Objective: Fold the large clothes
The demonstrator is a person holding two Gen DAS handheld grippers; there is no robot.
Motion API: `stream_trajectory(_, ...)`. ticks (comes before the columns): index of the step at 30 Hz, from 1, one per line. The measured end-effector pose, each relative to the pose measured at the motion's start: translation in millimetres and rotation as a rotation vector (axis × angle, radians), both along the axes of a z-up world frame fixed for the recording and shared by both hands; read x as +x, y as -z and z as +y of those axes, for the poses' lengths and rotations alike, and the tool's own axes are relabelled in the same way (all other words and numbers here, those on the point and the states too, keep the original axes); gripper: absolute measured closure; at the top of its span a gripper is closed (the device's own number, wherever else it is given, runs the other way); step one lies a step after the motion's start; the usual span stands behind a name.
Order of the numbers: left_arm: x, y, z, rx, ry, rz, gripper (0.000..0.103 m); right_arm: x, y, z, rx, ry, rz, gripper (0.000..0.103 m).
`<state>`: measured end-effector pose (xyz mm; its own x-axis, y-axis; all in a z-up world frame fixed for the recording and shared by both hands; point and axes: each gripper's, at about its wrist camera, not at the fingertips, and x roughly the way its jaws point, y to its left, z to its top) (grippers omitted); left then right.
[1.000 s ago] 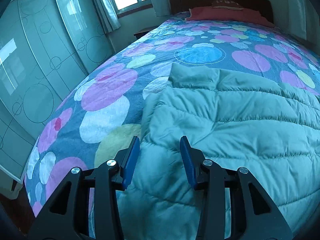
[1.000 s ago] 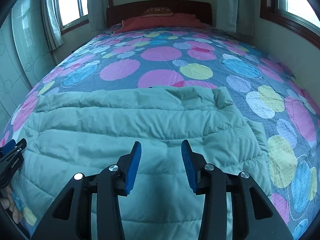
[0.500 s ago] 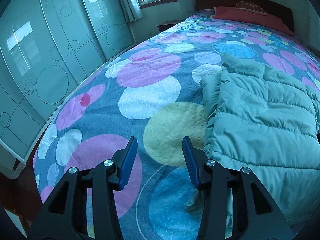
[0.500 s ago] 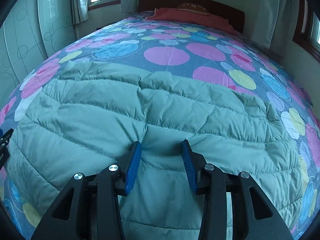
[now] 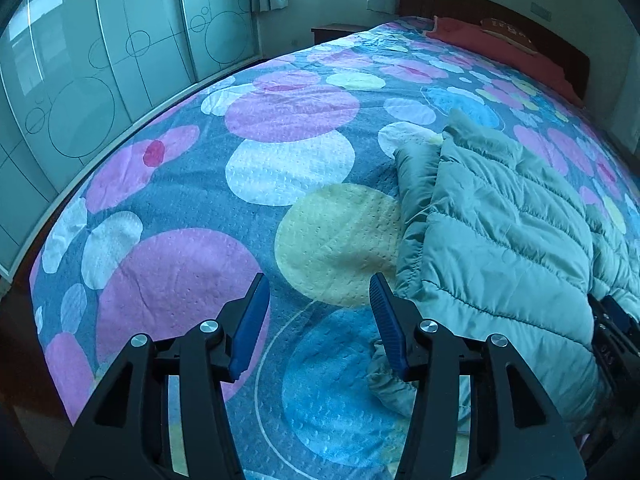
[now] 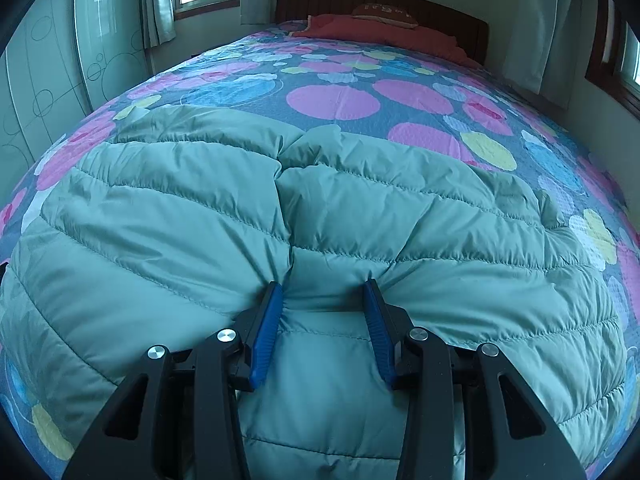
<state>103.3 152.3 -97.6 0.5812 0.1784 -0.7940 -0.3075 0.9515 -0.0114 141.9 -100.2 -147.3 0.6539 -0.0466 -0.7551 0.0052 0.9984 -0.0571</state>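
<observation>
A large teal quilted down jacket [image 6: 320, 216] lies spread on the bed; it also shows in the left wrist view [image 5: 504, 224] at the right. My right gripper [image 6: 323, 288] is open, its blue fingers pressed into the jacket's middle with a puff of fabric between them. My left gripper [image 5: 318, 284] is open and empty over the bare bedspread, left of the jacket's folded side. A teal sleeve cuff [image 5: 390, 384] lies just below its right finger. The right gripper shows as a dark shape [image 5: 616, 336] at the far right.
The bed has a blue bedspread [image 5: 248, 168] with big coloured circles. A red pillow [image 6: 384, 34] and dark headboard [image 6: 440, 16] are at the far end. Glass wardrobe doors [image 5: 100, 72] run along the left; the bed's left edge [image 5: 44, 264] is near.
My left gripper has swung left off the jacket to over the bare bedspread. My right gripper has moved lower and further onto the jacket, pressing into its middle.
</observation>
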Motion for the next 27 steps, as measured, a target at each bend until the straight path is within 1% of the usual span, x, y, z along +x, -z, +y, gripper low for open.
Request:
stream_trajectory(2, -1.1, 1.4, -1.0, -0.048, 0.004, 0.002, 0.047, -0.3, 0.1, 0.2, 0.000, 0.000, -0.001, 0.061)
stream_trajectory(8, 8.2, 12.9, -2.3, -0.120, -0.001, 0.025, 0.047, -0.4, 0.3, 0.8, -0.002, 0.000, -0.001, 0.061)
stream_trajectory(11, 11.0, 11.1, -1.7, -0.128, -0.018, 0.032, 0.047, -0.6, 0.4, 0.9, -0.003, 0.000, -0.001, 0.061)
stream_trajectory(14, 3.7, 1.1, -2.1, -0.115, -0.037, 0.003, 0.047, -0.7, 0.5, 1.1, -0.003, -0.001, -0.002, 0.061)
stream_trajectory(18, -8.0, -4.8, -3.2, -0.150, -0.052, -0.017, 0.047, -1.8, 0.2, 2.3, -0.007, 0.000, -0.004, 0.061)
stream_trajectory(22, -13.0, -1.9, -7.7, -0.191, -0.047, -0.022, 0.047, -1.6, -0.7, 3.2, -0.008, 0.000, -0.004, 0.061)
stream_trajectory(25, -10.2, 3.3, -13.4, -0.197, -0.028, -0.017, 0.046, -1.9, -0.4, 3.3, -0.007, 0.000, -0.005, 0.061)
stream_trajectory(27, -4.6, 7.2, -15.5, -0.196, -0.013, -0.015, 0.042, -2.1, -0.3, 3.7, -0.009, 0.000, -0.005, 0.061)
